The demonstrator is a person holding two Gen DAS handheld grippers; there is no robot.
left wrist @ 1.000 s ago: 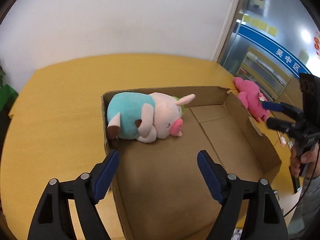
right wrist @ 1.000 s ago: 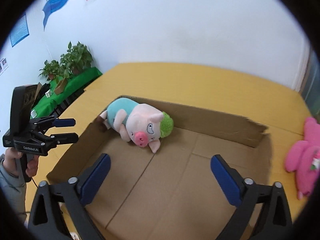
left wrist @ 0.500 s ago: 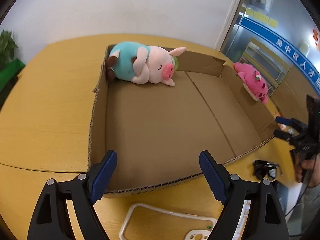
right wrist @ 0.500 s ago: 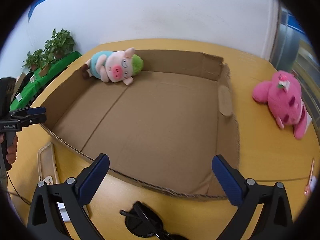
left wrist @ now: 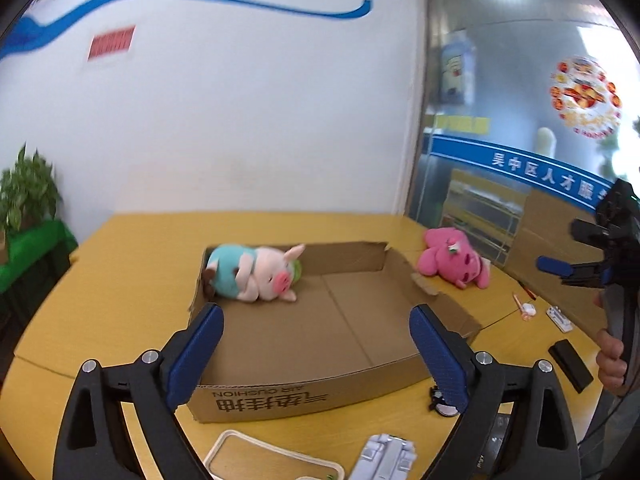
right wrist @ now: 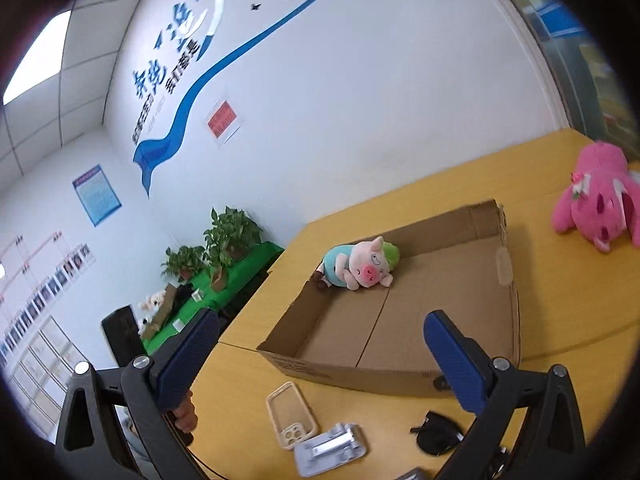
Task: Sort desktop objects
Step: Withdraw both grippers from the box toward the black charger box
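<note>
Yellow table (left wrist: pixel 120 248) carries an open cardboard box (left wrist: pixel 344 320), w/ the pig plush (left wrist: pixel 256 274) lying in the box's far left corner and a pink plush (left wrist: pixel 454 258) on the table just beside the box's right wall. In front of the box's near wall: phone case (right wrist: pixel 290 414), grey stand (right wrist: pixel 332 450), black glasses (right wrist: pixel 436 432). Left gripper (left wrist: pixel 316 356) and right gripper (right wrist: pixel 320 364) both hang spread wide, nothing held, near the box's near wall.

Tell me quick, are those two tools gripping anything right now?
Left tool: open, holding nothing.
Right tool: open, holding nothing.
</note>
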